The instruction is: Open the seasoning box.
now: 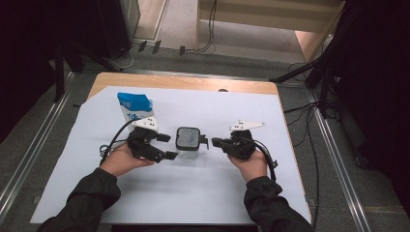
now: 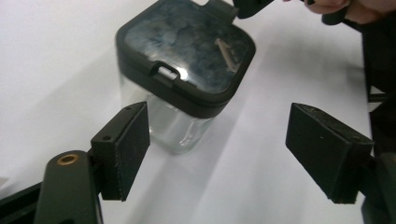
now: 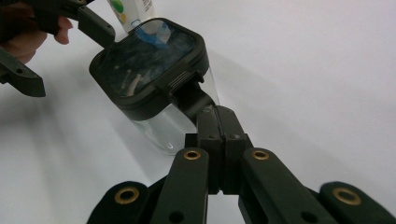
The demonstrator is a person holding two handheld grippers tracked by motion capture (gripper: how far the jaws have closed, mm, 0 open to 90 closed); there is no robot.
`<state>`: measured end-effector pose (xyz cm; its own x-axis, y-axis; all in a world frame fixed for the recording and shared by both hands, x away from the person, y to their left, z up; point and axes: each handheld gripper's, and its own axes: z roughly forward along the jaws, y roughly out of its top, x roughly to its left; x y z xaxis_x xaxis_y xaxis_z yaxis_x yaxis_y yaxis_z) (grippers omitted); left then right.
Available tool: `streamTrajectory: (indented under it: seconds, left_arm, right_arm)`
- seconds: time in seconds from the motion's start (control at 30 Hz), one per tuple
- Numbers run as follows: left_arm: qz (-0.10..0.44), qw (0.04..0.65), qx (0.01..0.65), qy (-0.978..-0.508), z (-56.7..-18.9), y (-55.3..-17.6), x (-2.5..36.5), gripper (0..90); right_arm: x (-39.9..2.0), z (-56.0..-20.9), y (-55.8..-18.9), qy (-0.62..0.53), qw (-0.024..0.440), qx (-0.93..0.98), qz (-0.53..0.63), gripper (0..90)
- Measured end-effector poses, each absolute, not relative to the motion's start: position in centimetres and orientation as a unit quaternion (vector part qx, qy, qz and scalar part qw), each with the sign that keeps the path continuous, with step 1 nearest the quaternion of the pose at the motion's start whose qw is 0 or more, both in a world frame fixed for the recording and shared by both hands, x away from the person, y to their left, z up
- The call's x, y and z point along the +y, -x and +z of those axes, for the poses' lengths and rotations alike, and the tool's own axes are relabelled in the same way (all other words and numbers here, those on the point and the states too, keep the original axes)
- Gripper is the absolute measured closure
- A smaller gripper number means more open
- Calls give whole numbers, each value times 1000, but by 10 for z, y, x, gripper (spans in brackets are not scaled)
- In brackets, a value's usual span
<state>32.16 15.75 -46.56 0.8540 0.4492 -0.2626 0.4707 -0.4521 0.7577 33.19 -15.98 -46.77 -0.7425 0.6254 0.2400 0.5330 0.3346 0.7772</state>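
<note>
A clear square jar with a black lid (image 1: 188,140) stands upright in the middle of the white sheet. My left gripper (image 1: 168,146) is open just left of it. In the left gripper view its pads (image 2: 133,149) stand wide apart, short of the jar (image 2: 187,51), with nothing between them. My right gripper (image 1: 215,142) is shut on the jar's right side. In the right gripper view its closed tips (image 3: 217,112) rest against a black tab that sticks out from the lid (image 3: 144,65). Whether the tab is pinched cannot be told.
A blue and white pouch (image 1: 134,106) stands behind my left gripper and behind the jar (image 3: 133,9). The white sheet (image 1: 193,193) covers most of a wooden table (image 1: 183,81). Cables and dark stands lie on the floor around the table.
</note>
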Motion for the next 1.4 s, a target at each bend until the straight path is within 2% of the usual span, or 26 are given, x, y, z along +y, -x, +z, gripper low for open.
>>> streamTrajectory:
  seconds: [0.37,0.43,0.67,0.9,1.4]
  left_arm:
    - [3,438,254,-862,-455,-335,150,191]
    - [3,438,252,-863,-454,-338,148,189]
    - [-13,448,250,-858,-465,-347,150,147]
    - [-19,458,243,-855,-476,-353,145,144]
    - [-17,430,251,-867,-492,-357,136,145]
  right_arm:
    - [-159,-471,-332,-351,37,821,449,900]
    - [-161,-474,-330,-355,22,820,448,900]
    - [-159,-473,-327,-351,26,823,445,900]
    - [-150,-474,-326,-347,28,825,446,900]
    - [-145,-477,-326,-358,27,818,450,900]
